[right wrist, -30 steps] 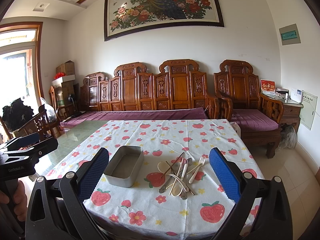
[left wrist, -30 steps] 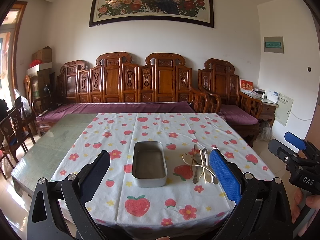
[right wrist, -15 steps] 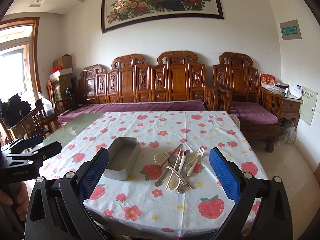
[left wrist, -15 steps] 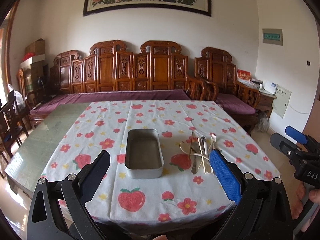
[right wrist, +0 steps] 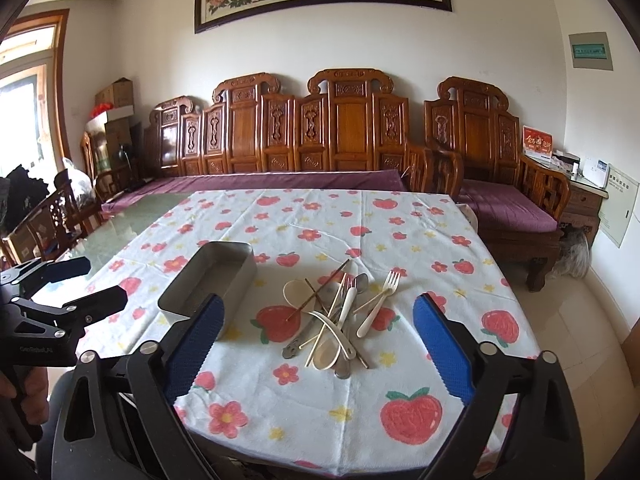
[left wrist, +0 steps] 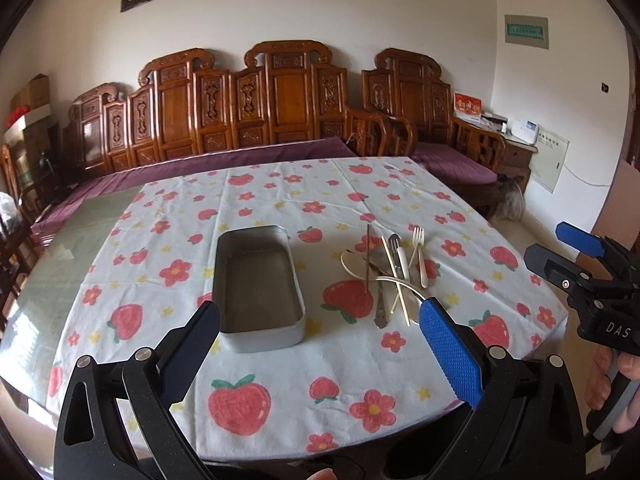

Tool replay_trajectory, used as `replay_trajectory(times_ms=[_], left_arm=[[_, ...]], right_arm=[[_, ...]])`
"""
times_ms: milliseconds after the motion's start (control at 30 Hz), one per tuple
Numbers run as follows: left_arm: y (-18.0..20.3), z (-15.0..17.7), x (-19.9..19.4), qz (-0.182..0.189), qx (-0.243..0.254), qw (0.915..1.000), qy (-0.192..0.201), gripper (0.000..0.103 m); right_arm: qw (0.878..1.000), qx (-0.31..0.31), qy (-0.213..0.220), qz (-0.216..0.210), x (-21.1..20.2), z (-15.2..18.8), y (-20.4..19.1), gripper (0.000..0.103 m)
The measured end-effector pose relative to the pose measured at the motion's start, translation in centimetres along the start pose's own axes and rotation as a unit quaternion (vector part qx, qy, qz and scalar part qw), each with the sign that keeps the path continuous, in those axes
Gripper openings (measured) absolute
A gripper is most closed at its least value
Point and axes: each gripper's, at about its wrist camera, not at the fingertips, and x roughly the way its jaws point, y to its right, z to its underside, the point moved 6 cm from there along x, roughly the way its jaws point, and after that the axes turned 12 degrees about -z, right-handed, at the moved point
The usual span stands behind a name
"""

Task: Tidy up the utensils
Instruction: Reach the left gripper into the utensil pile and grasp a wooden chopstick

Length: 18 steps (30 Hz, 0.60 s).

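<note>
A: Both your grippers have dropped closer to the table; the utensil pile (right wrist: 336, 316) now fills mid-frame in your right view.

B: So nothing's sorted yet?

A: No. Your right gripper (right wrist: 316, 344) is wide but closing on nothing; your left gripper (left wrist: 320, 344) gapes empty. Spoons, forks and chopsticks lie crossed, right of the empty metal tin (left wrist: 258, 284).
</note>
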Motion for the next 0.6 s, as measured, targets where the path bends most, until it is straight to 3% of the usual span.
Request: replay_trajectory(times_ms=[167,600], left_arm=[[0.4,-0.8,2.3,0.007,-0.007,0.9999,0.007,0.097],[2.7,-2.4,10.0,0.036,0.014,0.9989,-0.027,0.095]], right_arm=[[1.0,0.0,-0.012,0.003,2.5,0.1,1.8,0.085],[0.997,0.049,-0.062,0.011,12.3,3.5,7.5,0.067]])
